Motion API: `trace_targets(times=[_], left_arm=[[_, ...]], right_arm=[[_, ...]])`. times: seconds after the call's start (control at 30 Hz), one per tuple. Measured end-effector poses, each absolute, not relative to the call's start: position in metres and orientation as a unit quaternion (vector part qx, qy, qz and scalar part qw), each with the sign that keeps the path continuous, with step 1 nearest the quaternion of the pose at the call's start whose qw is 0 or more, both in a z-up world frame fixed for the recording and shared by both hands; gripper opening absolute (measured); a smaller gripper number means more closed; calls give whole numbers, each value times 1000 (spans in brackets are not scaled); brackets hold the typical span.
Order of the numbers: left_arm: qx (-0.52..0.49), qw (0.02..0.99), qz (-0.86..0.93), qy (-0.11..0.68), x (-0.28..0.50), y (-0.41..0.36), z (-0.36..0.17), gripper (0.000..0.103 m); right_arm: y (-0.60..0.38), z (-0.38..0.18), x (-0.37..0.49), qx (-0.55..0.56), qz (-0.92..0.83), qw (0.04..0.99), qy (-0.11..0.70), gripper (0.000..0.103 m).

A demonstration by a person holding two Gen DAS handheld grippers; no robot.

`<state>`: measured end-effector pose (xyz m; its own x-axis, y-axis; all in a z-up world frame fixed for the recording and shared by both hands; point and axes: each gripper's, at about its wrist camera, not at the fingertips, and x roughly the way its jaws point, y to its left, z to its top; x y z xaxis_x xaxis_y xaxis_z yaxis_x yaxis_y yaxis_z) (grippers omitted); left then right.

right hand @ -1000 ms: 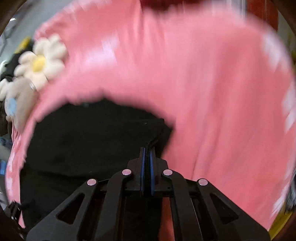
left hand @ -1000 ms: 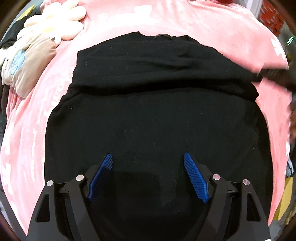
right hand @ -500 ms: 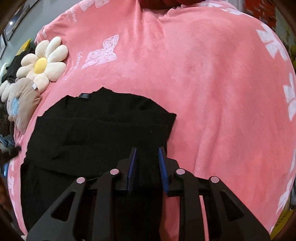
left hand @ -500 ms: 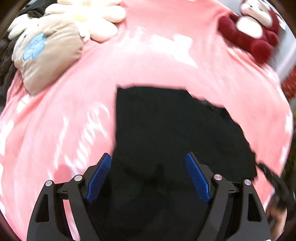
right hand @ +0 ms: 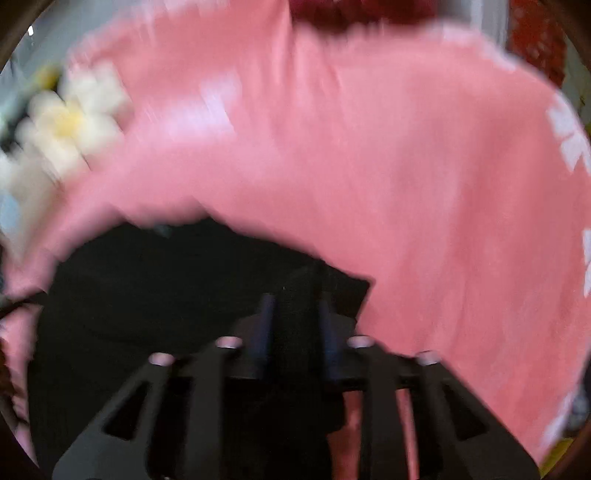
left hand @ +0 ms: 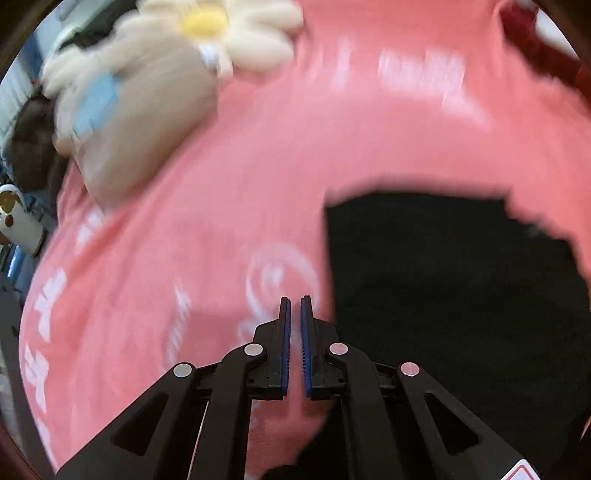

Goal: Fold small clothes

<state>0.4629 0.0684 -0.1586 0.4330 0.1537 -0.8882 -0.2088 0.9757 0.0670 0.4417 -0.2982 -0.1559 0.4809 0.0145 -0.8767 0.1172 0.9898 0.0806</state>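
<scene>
Black garment [left hand: 454,295] lies folded flat on the pink blanket [left hand: 258,155], well apart from the daisy cushion [left hand: 236,33] at the blanket's far left edge. Left gripper [left hand: 294,306], clenched on nothing, sits over bare blanket just left of the garment's left edge. Right gripper [right hand: 295,306], jaws just closing, straddles a raised fold at the garment's right corner; blur hides whether the pads press it.

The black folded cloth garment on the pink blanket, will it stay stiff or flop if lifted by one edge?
The black folded cloth garment is probably floppy: it lies flat on the pink blanket. Its stacked layers would likely sag and slide apart.
</scene>
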Motion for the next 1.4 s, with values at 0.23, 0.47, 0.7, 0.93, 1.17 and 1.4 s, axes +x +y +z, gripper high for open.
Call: trace_targets(times=[0.23, 0.47, 0.7, 0.93, 1.17, 1.4], left_arm=[[-49, 881, 16, 470, 390, 65, -109, 66], [-81, 833, -62, 543, 261, 69, -143, 68], [-51, 835, -55, 545, 180, 71, -153, 77], [-106, 839, -39, 533, 148, 93, -166, 77], [-143, 831, -56, 535, 146, 105, -165, 43], [-143, 810, -72, 563, 133, 103, -133, 4]], right_arm=[[-308, -112, 334, 91, 0, 886, 455, 53], [-315, -133, 195, 89, -9, 852, 515, 62], [-304, -160, 113, 125, -26, 817, 562, 72], [-308, -170, 100, 178, -32, 818, 546, 74], [-306, -159, 91, 182, -11, 820, 542, 18], [-305, -124, 84, 180, 9, 825, 535, 4]])
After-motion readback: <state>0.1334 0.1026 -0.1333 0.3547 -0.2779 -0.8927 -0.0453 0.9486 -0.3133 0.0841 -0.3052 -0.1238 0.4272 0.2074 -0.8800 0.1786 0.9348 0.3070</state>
